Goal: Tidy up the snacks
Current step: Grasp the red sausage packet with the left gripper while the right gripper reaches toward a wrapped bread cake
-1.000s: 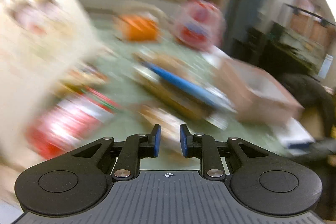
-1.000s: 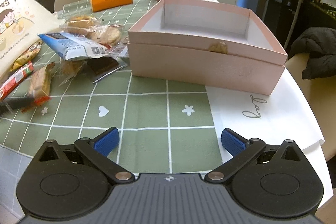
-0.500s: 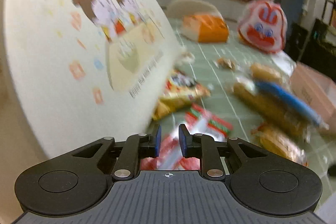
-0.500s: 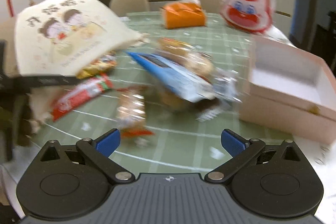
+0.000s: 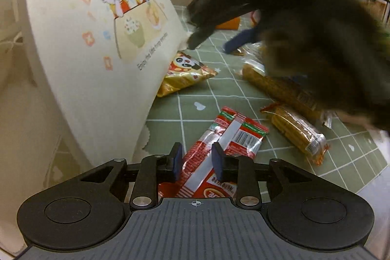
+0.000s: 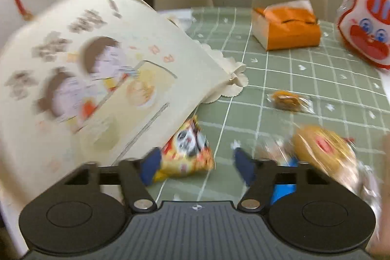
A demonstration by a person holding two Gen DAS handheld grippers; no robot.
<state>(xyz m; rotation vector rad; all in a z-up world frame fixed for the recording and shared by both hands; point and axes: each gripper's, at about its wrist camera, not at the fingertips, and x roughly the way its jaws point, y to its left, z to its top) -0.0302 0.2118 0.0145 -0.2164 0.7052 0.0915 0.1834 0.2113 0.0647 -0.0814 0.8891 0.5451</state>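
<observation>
1. Below, in the left wrist view, your left gripper [image 5: 194,161] hangs over a red-and-white snack packet [image 5: 226,138] that lies flat on the green checked tablecloth [image 5: 195,111]. Its blue pads stand a narrow gap apart on either side of the packet's silver seam; you cannot tell whether they touch it. The packet shows a barcode and green edging. To its right lie two clear-wrapped golden biscuit bars [image 5: 297,130], side by side. Farther back, a yellow panda packet [image 5: 185,74] is partly tucked under the cream cartoon bag [image 5: 97,45], which leans over the table's left side. Your right gripper [image 5: 214,42] enters from the upper right as a dark blur, jaws apart.

2. Next, in the right wrist view, your right gripper [image 6: 197,167] is released, its blue pads spread wide just above the panda packet [image 6: 187,152], which pokes out from beneath the cartoon bag [image 6: 97,79]. A round bun in clear wrap [image 6: 324,150] sits blurred at right; a smaller wrapped pastry [image 6: 287,100] lies beyond. An orange box [image 6: 287,28] and a red rabbit-face bag [image 6: 365,28] stand at the far edge.
</observation>
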